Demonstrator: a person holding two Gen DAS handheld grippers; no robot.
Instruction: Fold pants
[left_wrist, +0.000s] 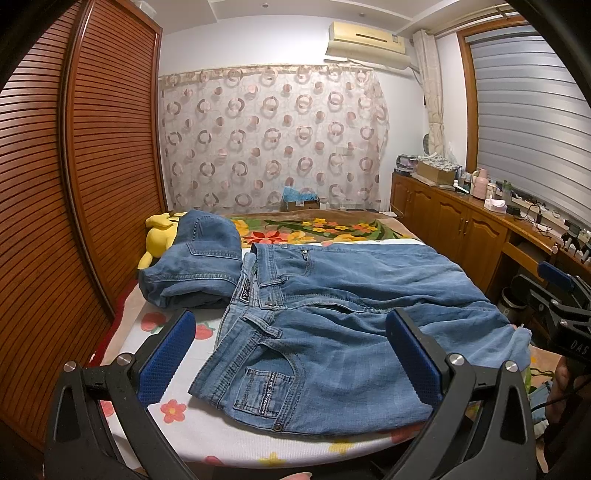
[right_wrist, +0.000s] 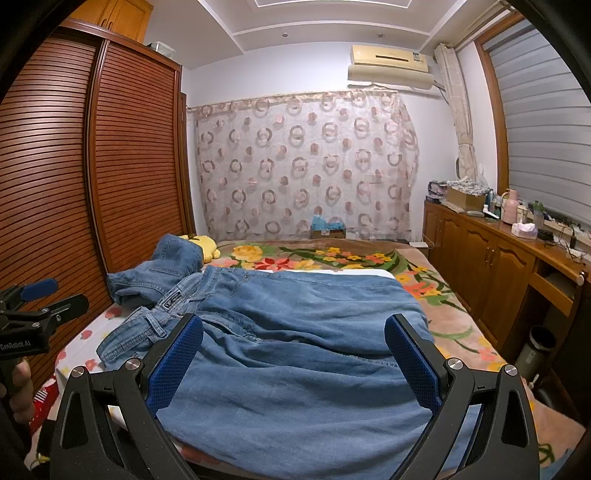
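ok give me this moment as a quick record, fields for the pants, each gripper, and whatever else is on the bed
pants: jeans spread flat on the bed, waistband toward the left
left gripper: open, at the waistband end, holding nothing
right gripper: open, over the legs, holding nothing
other items: second jeans bunched at far left; yellow plush toy behind them

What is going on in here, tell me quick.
A person holding a two-finger gripper in each hand is folding pants on the bed. One pair of blue jeans lies spread out flat, waistband toward the wardrobe. Both the left gripper and the right gripper hang open above the jeans, gripping nothing. Another denim garment sits bunched beside the waistband, next to a yellow plush toy.
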